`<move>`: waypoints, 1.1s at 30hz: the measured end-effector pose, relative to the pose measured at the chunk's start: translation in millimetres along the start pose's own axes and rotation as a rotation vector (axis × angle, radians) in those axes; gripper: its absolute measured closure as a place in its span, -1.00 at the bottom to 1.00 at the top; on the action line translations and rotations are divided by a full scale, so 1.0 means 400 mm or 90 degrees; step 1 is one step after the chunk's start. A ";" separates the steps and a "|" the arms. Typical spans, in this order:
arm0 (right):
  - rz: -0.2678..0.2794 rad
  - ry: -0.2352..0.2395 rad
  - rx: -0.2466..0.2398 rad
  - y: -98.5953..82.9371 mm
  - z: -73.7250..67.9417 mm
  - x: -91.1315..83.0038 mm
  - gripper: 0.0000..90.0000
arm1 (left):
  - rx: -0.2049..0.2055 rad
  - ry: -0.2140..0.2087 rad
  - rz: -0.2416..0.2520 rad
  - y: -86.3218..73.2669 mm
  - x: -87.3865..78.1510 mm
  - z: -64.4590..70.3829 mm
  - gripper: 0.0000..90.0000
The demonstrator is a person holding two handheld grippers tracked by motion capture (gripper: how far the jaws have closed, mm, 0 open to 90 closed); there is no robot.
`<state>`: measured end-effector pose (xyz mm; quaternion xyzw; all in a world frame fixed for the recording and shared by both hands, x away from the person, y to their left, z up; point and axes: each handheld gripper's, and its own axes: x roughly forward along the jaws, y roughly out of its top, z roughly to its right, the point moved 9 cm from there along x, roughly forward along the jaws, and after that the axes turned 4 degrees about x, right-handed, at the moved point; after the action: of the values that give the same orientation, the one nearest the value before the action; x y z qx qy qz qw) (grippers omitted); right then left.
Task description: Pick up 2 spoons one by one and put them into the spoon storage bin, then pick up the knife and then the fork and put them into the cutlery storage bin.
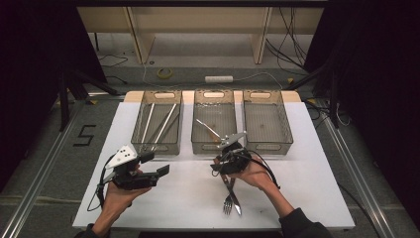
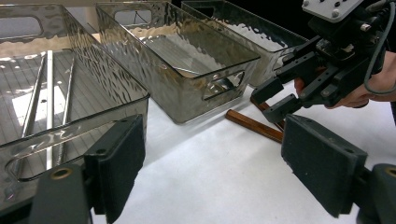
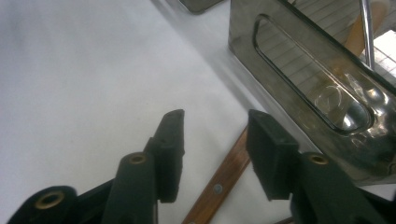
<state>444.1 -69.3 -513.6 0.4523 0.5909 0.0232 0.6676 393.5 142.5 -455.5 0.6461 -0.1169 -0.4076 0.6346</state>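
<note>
A wooden handle (image 3: 223,176) with rivets lies on the white table just in front of the middle clear bin (image 1: 213,148). My right gripper (image 3: 215,126) hovers over it, open, one jaw on each side of the handle and nothing gripped. The left gripper view shows the same handle (image 2: 254,126) under the right gripper (image 2: 280,95). My left gripper (image 1: 156,164) is held open and empty in front of the left bin (image 1: 157,147), with its pads (image 2: 116,163) wide apart. A fork (image 1: 228,203) and a knife (image 1: 236,198) lie near the front edge.
Three clear bins stand in a row at the back. The left bin holds long metal rods (image 2: 49,93), the middle one a metal utensil (image 1: 208,128), and the right bin (image 1: 270,147) looks bare. The bin's front wall with its handle slot (image 3: 308,84) is close to my right jaw.
</note>
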 end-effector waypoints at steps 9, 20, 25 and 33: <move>-0.024 -0.008 -0.026 -0.006 -0.003 0.026 0.81 | -0.002 -0.001 0.001 0.001 0.003 0.001 -0.53; -0.073 -0.010 -0.049 -0.025 0.001 0.074 1.00 | 0.005 -0.004 -0.001 0.000 -0.001 0.005 -0.53; -0.095 -0.018 -0.050 -0.035 0.008 0.089 1.00 | 0.005 -0.007 -0.001 0.000 -0.001 0.004 -0.53; -0.116 -0.040 -0.024 -0.054 0.042 0.066 1.00 | 0.011 -0.009 -0.003 -0.001 0.000 0.009 -0.53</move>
<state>454.8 -76.8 -549.3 0.3843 0.6076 -0.0407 0.6939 390.9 140.0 -455.3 0.6489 -0.1238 -0.4126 0.6271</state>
